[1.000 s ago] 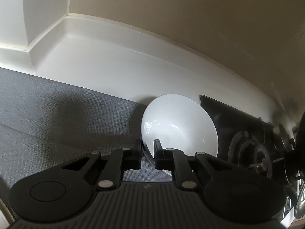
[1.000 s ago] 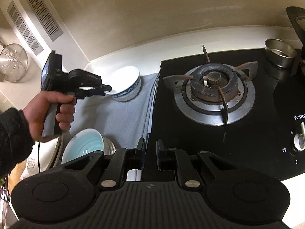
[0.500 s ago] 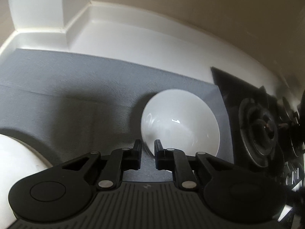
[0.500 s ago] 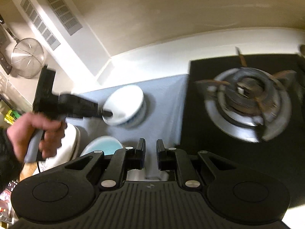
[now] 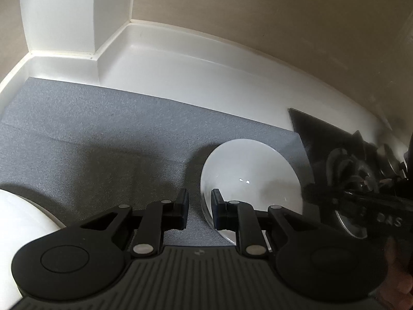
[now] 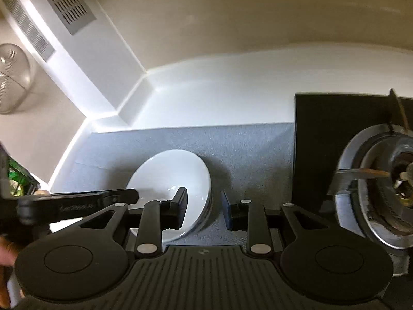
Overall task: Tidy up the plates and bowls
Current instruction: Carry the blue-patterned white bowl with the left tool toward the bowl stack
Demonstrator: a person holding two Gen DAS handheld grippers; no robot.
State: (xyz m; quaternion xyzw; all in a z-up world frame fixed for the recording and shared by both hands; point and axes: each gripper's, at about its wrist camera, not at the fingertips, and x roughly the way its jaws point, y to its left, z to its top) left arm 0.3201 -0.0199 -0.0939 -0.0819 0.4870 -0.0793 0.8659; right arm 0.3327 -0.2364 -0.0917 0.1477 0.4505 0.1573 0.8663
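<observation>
Looking around the white bowl [image 6: 170,180], we find it sitting on a grey woven mat [image 6: 245,144] that covers the glossy white counter [image 6: 232,95]. Beside the mat, on the bowl's far side from the corner wall, lies a black glass hob with a round metal burner [image 6: 374,188]. A second pale dish [image 5: 23,230] shows at the mat's edge, on the bowl's other side. A mesh strainer [image 6: 13,77] hangs on the wall well apart from the bowl.

Our left gripper [image 5: 198,206] tilts steeply down at the bowl's near rim; one finger [image 5: 218,209] reaches inside the bowl, the other stands outside, and the jaws are closing with the rim between them, a gap still showing. Our right gripper [image 6: 204,206] slants down from the opposite side, its jaws opening and straddling the bowl's rim without pressing it. The left tool's black body crosses in front of the bowl in the right wrist view.

The bowl is smooth, round and glazed, catching small highlights.
</observation>
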